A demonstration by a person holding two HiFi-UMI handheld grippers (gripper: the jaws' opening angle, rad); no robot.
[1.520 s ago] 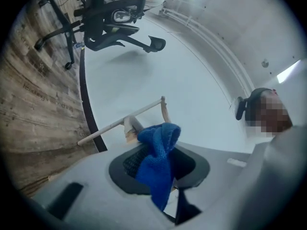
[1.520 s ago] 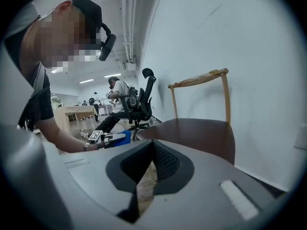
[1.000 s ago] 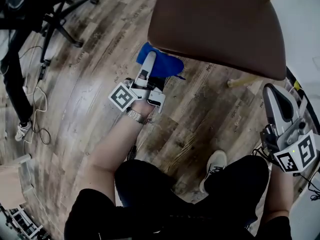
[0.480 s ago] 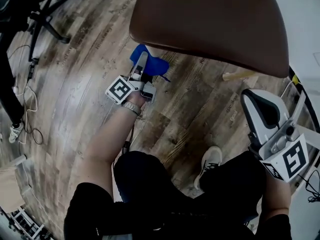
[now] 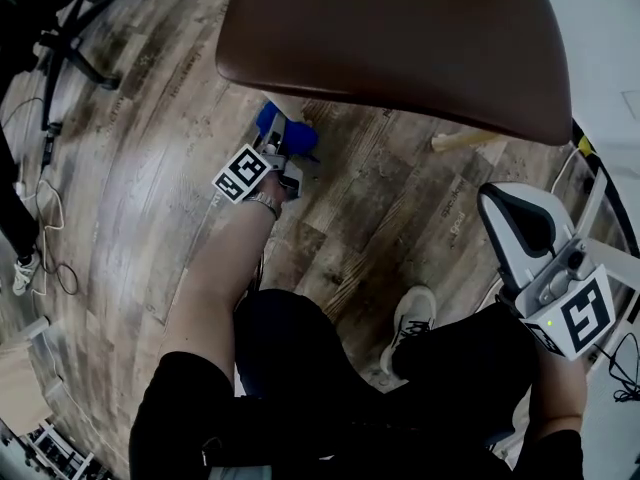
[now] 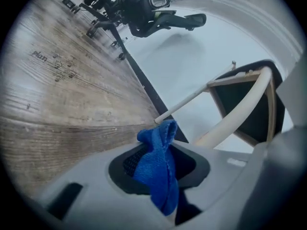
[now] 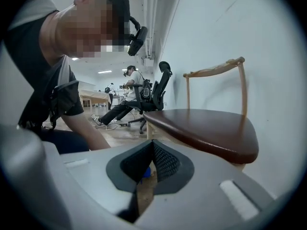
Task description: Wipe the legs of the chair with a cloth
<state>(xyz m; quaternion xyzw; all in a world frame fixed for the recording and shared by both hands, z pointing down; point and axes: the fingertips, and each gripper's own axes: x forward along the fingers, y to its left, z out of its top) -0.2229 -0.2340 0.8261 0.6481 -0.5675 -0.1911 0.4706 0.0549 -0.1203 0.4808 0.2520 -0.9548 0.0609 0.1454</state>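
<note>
The chair's brown seat (image 5: 400,38) fills the top of the head view, with one pale wooden leg (image 5: 465,140) showing beneath it at the right. My left gripper (image 5: 284,140) reaches under the seat's front edge, shut on a blue cloth (image 5: 268,120). In the left gripper view the cloth (image 6: 158,171) hangs bunched between the jaws (image 6: 165,150), close to a pale curved chair leg (image 6: 235,111). My right gripper (image 5: 505,213) hangs away from the chair at the lower right, shut and holding nothing. The right gripper view shows its jaws (image 7: 152,150) closed before the seat (image 7: 206,128).
A black office chair base (image 5: 80,28) stands on the wood floor at the upper left, with cables (image 5: 45,208) along the left edge. The person's shoe (image 5: 410,323) rests near the middle. A white wall (image 6: 192,56) lies behind the chair. Another person sits far off (image 7: 127,97).
My left gripper has carried the cloth up and further under the seat, so less of the cloth shows. The right gripper rose and shifted slightly left.
</note>
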